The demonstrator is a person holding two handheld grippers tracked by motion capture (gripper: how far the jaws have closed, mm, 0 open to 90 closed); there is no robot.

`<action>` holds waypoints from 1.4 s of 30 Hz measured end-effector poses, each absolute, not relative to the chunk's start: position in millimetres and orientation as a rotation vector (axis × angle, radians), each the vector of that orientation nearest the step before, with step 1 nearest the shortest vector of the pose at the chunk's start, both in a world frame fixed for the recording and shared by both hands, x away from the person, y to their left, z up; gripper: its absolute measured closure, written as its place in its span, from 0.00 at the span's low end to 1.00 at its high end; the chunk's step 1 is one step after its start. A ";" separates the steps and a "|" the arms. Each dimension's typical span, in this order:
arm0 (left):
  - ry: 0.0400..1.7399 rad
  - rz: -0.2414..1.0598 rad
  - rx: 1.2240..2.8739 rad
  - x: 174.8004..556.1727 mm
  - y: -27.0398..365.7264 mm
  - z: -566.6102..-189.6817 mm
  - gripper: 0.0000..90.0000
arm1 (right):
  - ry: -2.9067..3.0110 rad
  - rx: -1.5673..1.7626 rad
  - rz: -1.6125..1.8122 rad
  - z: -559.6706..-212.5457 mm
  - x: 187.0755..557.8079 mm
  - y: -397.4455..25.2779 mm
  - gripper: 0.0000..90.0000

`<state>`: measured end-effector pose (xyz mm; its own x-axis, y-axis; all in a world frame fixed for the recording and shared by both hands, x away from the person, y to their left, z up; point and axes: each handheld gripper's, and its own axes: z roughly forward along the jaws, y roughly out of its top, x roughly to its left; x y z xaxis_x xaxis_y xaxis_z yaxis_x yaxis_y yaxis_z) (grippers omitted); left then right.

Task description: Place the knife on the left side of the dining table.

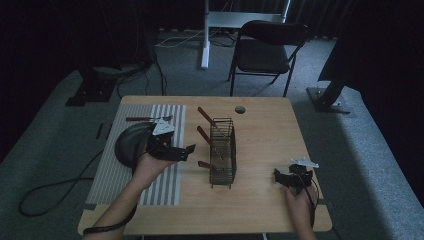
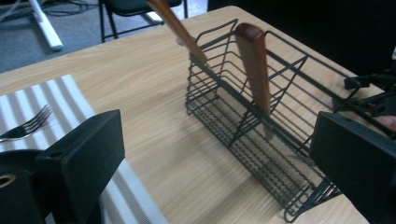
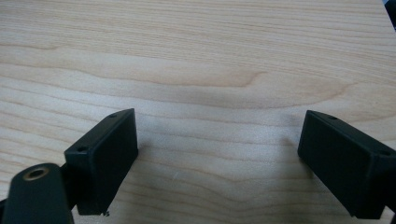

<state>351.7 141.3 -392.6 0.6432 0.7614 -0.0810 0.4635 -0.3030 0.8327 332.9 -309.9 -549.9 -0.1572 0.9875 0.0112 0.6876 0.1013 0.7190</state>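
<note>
Overhead, left gripper (image 1: 187, 150) over striped mat (image 1: 114, 170), fingers (image 2: 79, 163) apart and empty, facing wire rack (image 1: 223, 152) holding wooden-handled utensils (image 2: 254, 65), right gripper (image 1: 278, 175) fingers apart above bare counter (image 1: 265, 135), fork (image 1: 147, 119) on mat.

Dim room, grey carpet (image 1: 45, 150), black folding chair (image 1: 267, 47), white stand (image 1: 207, 30), floor cables (image 1: 55, 187), dark curtains

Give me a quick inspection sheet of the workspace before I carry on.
Surface: wooden table, striped mat at its left.
Job's things: wire rack holding three wooden-handled utensils; fork and dark plate on the mat.
Clutter: nothing seen.
Grippers: left gripper open, facing the rack; right gripper open over bare wood.
Cables: cable on the floor at left.
Surroundings: folding chair behind the table, carpet.
</note>
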 end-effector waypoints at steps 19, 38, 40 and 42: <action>0.947 0.355 1.936 374.2 113.7 -392.1 0.10 | 1.902 1.629 0.819 -550.0 333.0 -310.0 0.12; 0.941 0.125 1.839 399.2 117.0 -403.5 0.47 | 1.901 1.632 0.820 -550.0 333.0 -309.8 0.12; 0.940 0.118 1.829 400.7 118.2 -404.5 0.55 | 1.902 1.631 0.819 -550.0 333.0 -309.9 0.12; 0.929 0.094 1.822 400.9 118.3 -405.3 0.63 | 1.902 1.631 0.819 -550.0 333.0 -309.9 0.12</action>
